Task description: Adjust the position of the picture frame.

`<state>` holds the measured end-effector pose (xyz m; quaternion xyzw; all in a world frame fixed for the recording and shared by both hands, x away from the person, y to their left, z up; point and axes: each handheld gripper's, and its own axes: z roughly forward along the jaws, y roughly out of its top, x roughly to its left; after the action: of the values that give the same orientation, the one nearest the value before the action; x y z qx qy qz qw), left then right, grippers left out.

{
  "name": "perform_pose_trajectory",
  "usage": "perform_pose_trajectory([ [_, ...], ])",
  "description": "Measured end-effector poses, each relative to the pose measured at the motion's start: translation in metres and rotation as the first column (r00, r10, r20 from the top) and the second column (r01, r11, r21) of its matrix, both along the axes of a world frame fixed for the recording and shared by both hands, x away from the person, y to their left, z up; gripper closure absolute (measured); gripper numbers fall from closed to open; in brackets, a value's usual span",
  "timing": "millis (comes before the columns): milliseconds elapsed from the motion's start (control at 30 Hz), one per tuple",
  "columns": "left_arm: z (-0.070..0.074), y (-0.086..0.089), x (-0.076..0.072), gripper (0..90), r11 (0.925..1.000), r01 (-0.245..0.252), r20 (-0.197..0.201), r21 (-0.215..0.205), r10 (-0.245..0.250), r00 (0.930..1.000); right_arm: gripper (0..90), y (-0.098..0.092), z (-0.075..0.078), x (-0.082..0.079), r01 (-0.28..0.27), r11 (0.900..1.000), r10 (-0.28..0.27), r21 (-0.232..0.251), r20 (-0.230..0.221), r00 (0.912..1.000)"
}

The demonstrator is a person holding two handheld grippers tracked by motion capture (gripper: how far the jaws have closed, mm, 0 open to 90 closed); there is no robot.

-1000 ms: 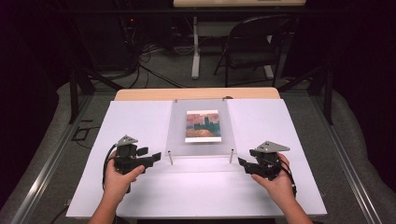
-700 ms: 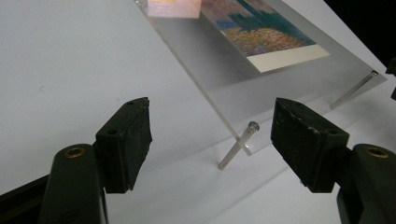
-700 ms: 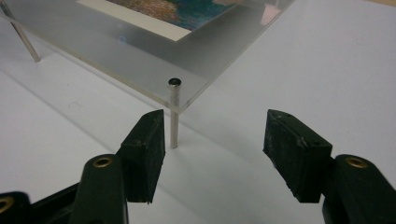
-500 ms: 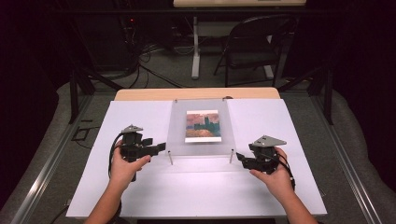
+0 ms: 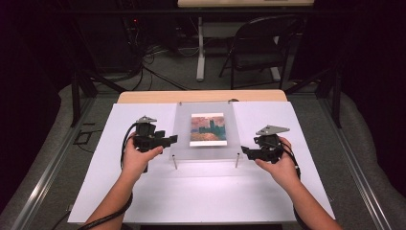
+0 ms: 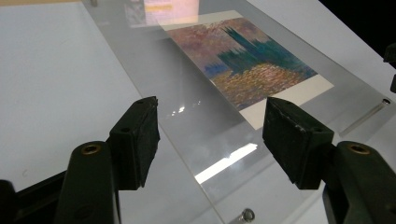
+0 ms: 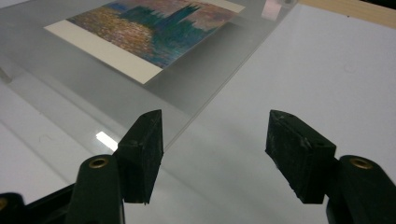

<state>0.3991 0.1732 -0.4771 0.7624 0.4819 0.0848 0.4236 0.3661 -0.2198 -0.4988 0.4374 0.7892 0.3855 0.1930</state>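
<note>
Clear acrylic panel [image 5: 206, 132] with painted print [image 5: 207, 129] mid-frame, raised on metal standoffs [image 5: 174, 162] over white table [image 5: 201, 191]. Left gripper [image 5: 165, 140] at its left edge, jaws spread, just easing narrower, nothing pinched. Right gripper [image 5: 246, 152] at right edge, jaws spread, just widened, empty.

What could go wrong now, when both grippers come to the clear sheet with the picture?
1. The clear sheet rests on thin metal posts; an uneven push from the left gripper or right gripper might slide it off.
2. The picture could shift if the sheet tilts.
3. The sheet's edge is hard to see, so open jaws may miss it.
</note>
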Motion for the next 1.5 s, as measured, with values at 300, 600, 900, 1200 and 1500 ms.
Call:
perform_pose_trajectory([
  [300, 0.002, -0.005, 0.026, 35.8, 0.9992, -0.035, -0.007, 0.021, 0.035, 0.9994, 38.5, 0.004, -0.002, 0.029, 0.024, 0.999, -0.026, -0.027, -0.076, 0.9967],
  [600, -0.002, -0.009, 0.052, 34.8, 0.9959, -0.064, -0.017, 0.064, 0.065, 0.9978, 40.3, 0.010, 0.002, 0.061, 0.046, 0.999, -0.048, -0.012, -0.129, 0.9905],
  [900, -0.011, -0.011, 0.072, 34.8, 0.9897, -0.122, -0.026, 0.075, 0.124, 0.9919, 42.9, 0.014, 0.001, 0.088, 0.088, 0.995, -0.082, 0.038, -0.151, 0.9852],
  [1200, -0.023, -0.015, 0.085, 34.8, 0.9895, -0.134, -0.064, 0.054, 0.137, 0.9884, 44.6, 0.017, -0.007, 0.101, 0.111, 0.992, -0.101, 0.052, -0.172, 0.9798],
  [1500, -0.037, -0.020, 0.087, 33.1, 0.9885, -0.137, -0.075, 0.064, 0.141, 0.9871, 46.2, 0.017, -0.013, 0.107, 0.130, 0.988, -0.114, 0.080, -0.181, 0.9769],
])
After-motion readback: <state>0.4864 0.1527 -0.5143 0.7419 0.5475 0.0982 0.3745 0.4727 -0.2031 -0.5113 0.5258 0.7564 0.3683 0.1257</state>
